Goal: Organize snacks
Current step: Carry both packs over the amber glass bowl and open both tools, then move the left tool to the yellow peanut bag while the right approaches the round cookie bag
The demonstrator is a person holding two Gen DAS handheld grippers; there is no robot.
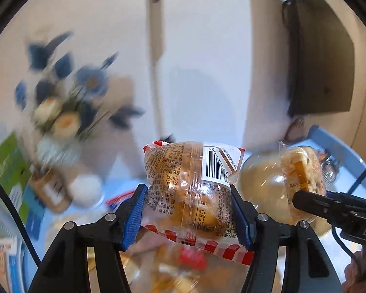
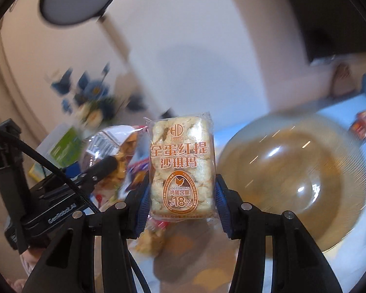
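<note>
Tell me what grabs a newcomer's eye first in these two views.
Dead centre of the right wrist view, the right gripper holds an orange-printed sachima pack upright. In the left wrist view the left gripper clamps a red-striped bread packet, barcode facing the camera. A big amber glass bowl sits just right of the sachima.

Two close wrist views along claws, sharing amber bowl (image 1: 261, 180) (image 2: 288, 178).

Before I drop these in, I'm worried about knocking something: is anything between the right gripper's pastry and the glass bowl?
Nothing visible. The pastry is clamped in the right gripper, and the bowl lies open just to its right, with no object across the gap.
</note>
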